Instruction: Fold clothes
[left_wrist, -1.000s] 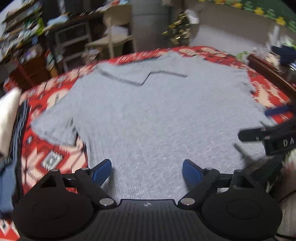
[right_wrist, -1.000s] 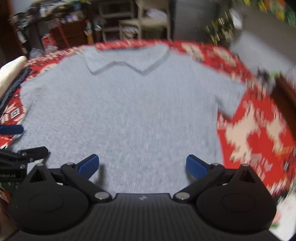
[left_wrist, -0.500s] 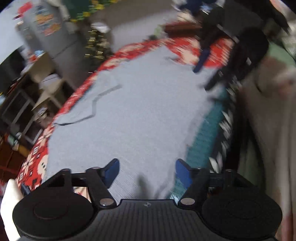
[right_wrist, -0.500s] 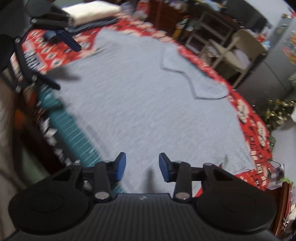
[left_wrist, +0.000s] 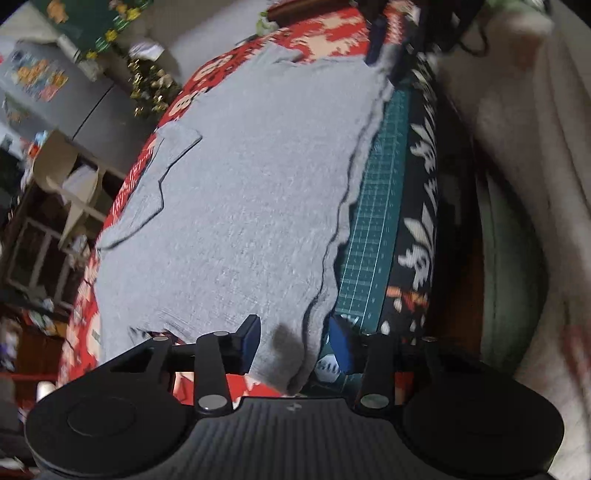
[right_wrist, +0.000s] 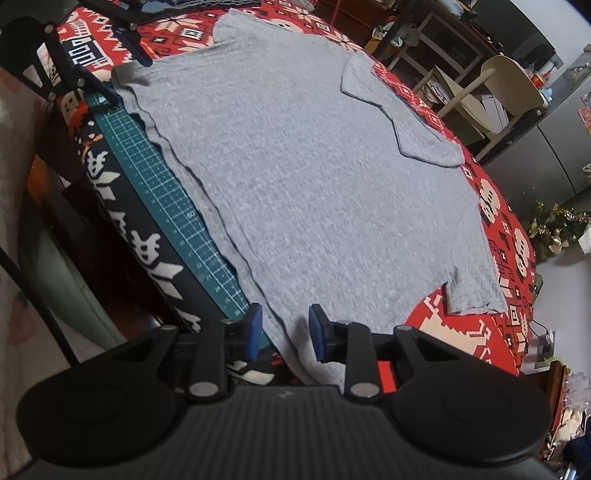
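Jaws on the left gripper are closing, about half open, with the bottom corner of the one grey shirt sitting between the pads but not pinched yet. Measured from the green cutting mat, the shirt is lying flat just beside it on the red patterned cloth, its hem overlapping the mat's edge.

Over in the right wrist view, the right gripper is also closing, narrower than the left, straddling the opposite hem corner; the pads aren't pressing on fabric yet either. The shirt is spreading away from the mat toward its collar.

Risk-wise: either pad could be catching only the top layer, or snagging the cloth underneath, so the hem would be lifting unevenly and the fold going crooked.

Count: one shirt, one mat, two grippers.
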